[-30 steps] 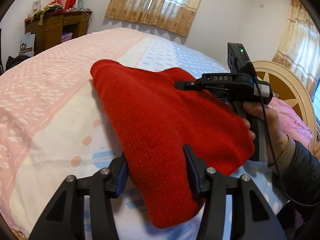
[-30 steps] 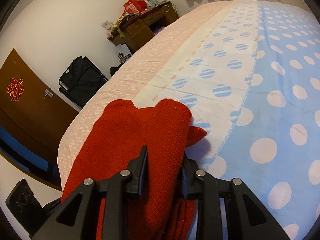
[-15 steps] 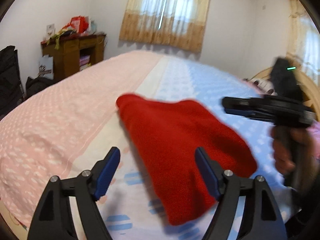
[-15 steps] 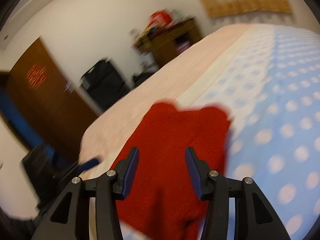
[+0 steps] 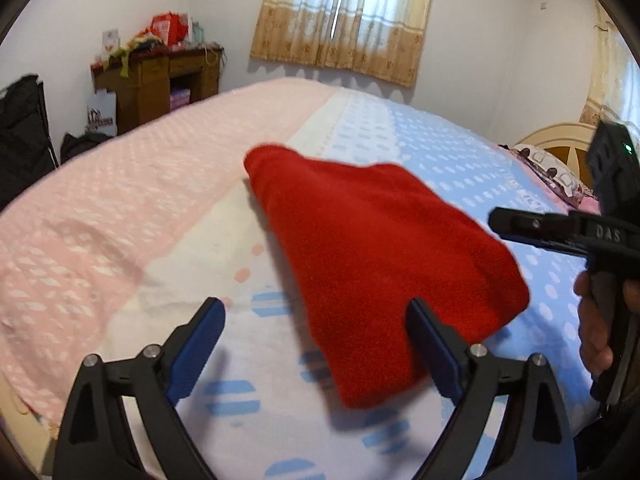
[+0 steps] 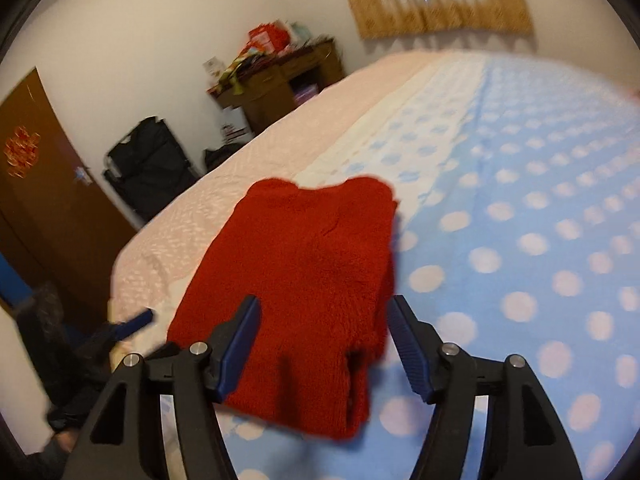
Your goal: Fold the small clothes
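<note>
One red sweater (image 5: 372,256) is seen, folded into a thick, soft block with rounded corners. It is knitted and looks fuzzy. It is laid flat on the bed (image 5: 120,216), on the white strip between the pink part and the blue part.

One bed is seen. Its cover is smooth cloth in three bands: pink with small white marks, white with striped blue spots, and blue with white round dots.

Two hand-held grippers are seen. The left hand-held gripper (image 5: 316,344) is made of black hard plastic, with two blue ribbed pads (image 5: 200,344). Its jaws are spread wide and are opening, and nothing is pinched; one end of the sweater is seen between them, lying on the bed. The right hand-held gripper (image 6: 324,340) has the same black frame and two blue pads (image 6: 240,344). Its jaws are apart and opening too, and the near end of the sweater is seen between them, not squeezed.

Past the far side of the bed, one brown wooden desk (image 5: 156,80) with piled things is seen. Yellow patterned curtains (image 5: 344,16) are hung beyond the bed.
</note>
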`<state>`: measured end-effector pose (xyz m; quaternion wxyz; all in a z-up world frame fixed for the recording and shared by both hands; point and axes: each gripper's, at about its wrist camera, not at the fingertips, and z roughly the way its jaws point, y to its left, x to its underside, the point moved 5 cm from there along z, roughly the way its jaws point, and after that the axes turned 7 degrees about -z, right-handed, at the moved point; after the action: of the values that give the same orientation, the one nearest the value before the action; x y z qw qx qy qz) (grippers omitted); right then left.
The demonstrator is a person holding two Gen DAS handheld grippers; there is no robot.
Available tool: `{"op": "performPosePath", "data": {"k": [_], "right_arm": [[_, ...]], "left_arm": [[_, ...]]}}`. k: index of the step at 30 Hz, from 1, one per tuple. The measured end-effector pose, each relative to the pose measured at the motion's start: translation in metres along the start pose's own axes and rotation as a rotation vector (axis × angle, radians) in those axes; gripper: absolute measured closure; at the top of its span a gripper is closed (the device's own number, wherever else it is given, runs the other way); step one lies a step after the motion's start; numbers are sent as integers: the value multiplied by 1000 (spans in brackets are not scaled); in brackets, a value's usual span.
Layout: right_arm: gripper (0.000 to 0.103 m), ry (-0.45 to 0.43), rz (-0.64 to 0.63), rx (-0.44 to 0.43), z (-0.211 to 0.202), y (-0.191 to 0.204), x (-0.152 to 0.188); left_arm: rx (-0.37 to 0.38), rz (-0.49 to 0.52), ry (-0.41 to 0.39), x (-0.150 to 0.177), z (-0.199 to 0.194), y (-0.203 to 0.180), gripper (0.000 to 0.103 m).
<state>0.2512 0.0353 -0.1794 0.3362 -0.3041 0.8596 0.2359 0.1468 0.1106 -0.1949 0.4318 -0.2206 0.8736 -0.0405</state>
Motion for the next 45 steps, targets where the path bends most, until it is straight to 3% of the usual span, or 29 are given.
{"op": "performPosePath", "data": {"k": [5, 9, 19, 45], "right_arm": [[36, -118, -60, 137, -50, 18, -4], [35, -178, -97, 181, -80, 32, -8], [33, -200, -124, 184, -101, 48, -5], [33, -193, -111, 182, -105, 55, 4]], "left_arm": [[-1, 43, -115, -21, -37, -15, 1], [24, 54, -165, -32, -54, -21, 0], [47, 61, -212, -39, -70, -26, 0], [61, 71, -209, -32, -70, -32, 0]]}}
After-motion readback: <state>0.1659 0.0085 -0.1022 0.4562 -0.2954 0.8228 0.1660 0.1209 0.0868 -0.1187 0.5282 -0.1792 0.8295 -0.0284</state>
